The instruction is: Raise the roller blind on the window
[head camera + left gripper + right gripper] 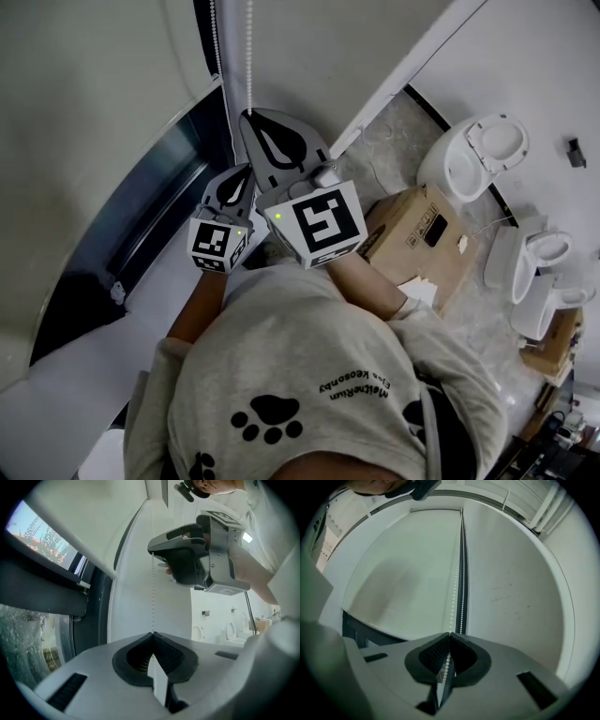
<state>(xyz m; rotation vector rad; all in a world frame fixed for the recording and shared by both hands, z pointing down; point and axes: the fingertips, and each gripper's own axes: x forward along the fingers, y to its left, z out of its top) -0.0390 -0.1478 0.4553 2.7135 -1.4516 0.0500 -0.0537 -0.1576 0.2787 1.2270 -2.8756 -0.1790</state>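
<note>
The white roller blind (pixel 94 103) (pixel 403 573) hangs partway down over the dark window (pixel 159 187) (pixel 42 541). Its white bead chain (pixel 248 56) (pixel 153 592) (pixel 454 588) hangs beside the blind's edge; a second strand (pixel 462 597) runs next to it. My right gripper (pixel 249 116) (pixel 450 633) (pixel 151 551) is shut on the chain, which passes between its pads. Just below it, my left gripper (pixel 246 171) (pixel 152 633) is shut on the same strand. Both point level at the wall.
A dark window frame (pixel 112 272) runs below the blind, with glass and trees outside (pixel 33 531). On the floor to the right sit a cardboard box (pixel 422 234) and several white toilets (pixel 478 155). The white wall (pixel 515 588) lies right of the chain.
</note>
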